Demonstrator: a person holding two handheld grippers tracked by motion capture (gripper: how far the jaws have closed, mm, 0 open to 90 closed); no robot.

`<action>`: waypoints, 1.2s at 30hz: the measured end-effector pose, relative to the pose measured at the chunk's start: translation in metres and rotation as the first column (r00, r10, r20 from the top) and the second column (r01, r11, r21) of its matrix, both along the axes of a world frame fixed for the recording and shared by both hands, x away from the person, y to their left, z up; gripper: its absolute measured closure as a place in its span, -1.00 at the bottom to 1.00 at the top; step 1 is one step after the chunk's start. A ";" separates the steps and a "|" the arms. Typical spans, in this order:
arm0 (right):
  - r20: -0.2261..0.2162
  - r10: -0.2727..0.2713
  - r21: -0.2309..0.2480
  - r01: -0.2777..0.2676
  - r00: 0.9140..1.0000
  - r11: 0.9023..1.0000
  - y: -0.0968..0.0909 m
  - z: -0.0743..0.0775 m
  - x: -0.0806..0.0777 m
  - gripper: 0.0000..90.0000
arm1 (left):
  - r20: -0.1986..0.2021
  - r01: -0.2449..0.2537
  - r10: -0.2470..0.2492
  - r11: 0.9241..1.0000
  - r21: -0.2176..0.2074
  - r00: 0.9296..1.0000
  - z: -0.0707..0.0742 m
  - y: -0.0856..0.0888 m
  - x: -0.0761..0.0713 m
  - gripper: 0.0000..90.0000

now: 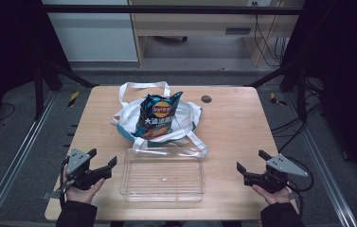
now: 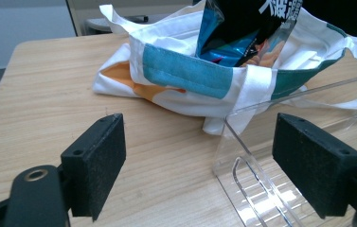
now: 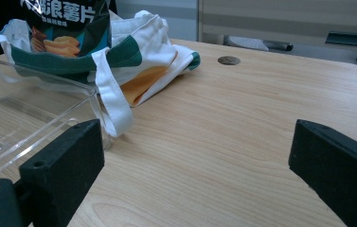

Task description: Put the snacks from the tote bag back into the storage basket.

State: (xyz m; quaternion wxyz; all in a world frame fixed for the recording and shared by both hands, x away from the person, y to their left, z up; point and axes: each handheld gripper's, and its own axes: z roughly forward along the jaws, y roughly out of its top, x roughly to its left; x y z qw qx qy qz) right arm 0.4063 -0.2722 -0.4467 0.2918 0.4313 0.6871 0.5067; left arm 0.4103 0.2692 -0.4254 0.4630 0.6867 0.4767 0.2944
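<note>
A dark blue chip bag (image 1: 158, 116) stands inside a white tote bag (image 1: 186, 118) with teal and orange patches, at the middle of the wooden table (image 1: 233, 123). Just in front of the tote lies a clear plastic tray (image 1: 163, 176), with nothing in it. My left gripper (image 1: 103, 159) rests at the tray's left, open, jaws wide with nothing between them. My right gripper (image 1: 252, 161) rests at the tray's right, also open and holding nothing. In the left gripper view the tote bag (image 2: 185, 73) and the tray's corner (image 2: 242, 161) lie ahead. The right gripper view has the chip bag (image 3: 65, 23) at far left.
A small round dark grommet (image 1: 206, 99) sits in the table top behind the tote. Black frame posts stand at both sides. A desk and cables are on the floor beyond the far edge. Bare wood lies right of the tote.
</note>
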 end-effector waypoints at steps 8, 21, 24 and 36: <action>0.002 -0.001 0.001 0.001 1.000 1.000 0.000 0.000 -0.001 -0.90 | 0.007 -0.001 0.002 1.000 -0.018 1.000 0.004 0.001 0.000 -0.61; 0.001 0.004 0.003 -0.004 1.000 1.000 0.000 0.000 0.000 -0.90 | 0.007 0.014 -0.014 0.998 -0.059 1.000 0.012 -0.002 0.008 -0.60; 0.001 0.006 0.001 -0.006 1.000 1.000 0.001 0.000 0.000 -0.90 | 0.010 0.020 -0.020 0.998 -0.065 1.000 0.016 -0.004 0.010 -0.60; -0.004 0.007 -0.016 -0.007 1.000 1.000 0.003 0.000 0.001 -0.90 | 0.036 0.049 -0.046 0.996 -0.071 0.998 0.032 -0.010 0.013 -0.59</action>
